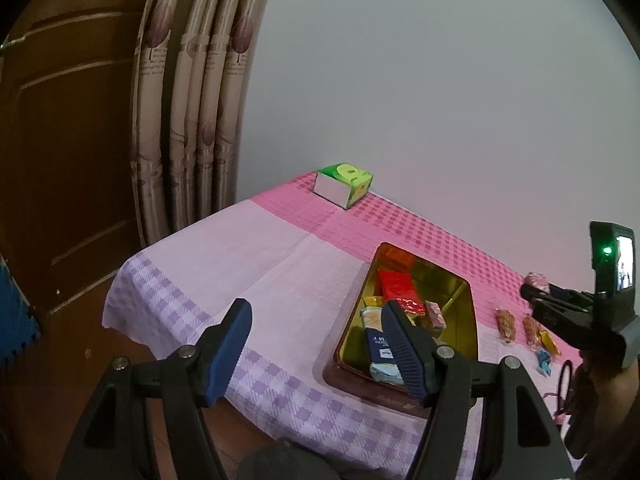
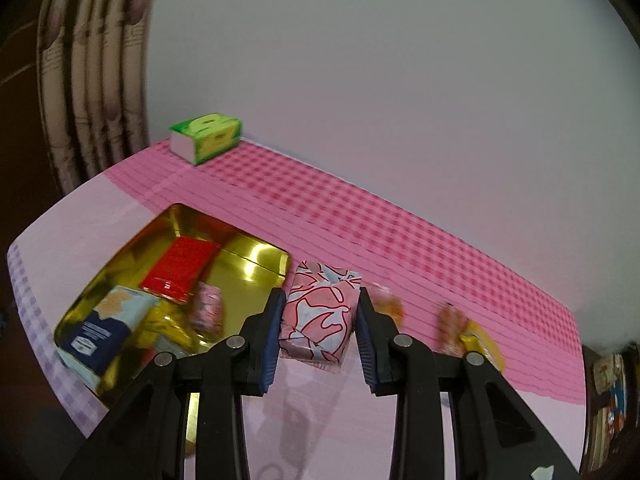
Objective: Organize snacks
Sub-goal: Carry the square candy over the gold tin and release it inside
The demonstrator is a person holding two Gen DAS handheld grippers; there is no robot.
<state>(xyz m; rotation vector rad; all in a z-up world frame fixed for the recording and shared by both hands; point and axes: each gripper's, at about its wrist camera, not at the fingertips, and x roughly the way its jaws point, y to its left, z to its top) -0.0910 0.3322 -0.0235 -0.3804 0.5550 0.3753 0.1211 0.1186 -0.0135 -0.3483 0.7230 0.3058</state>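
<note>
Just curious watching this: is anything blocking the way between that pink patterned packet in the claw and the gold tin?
Nothing visible does. The right claw holds the pink patterned packet just beside the gold tin, whose top is open, with bare gold floor left among the snacks inside.

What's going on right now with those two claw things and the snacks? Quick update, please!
Right gripper shut on pink patterned packet, beside gold tin. Left gripper open, empty. Loose snacks on tablecloth; path clear.
</note>
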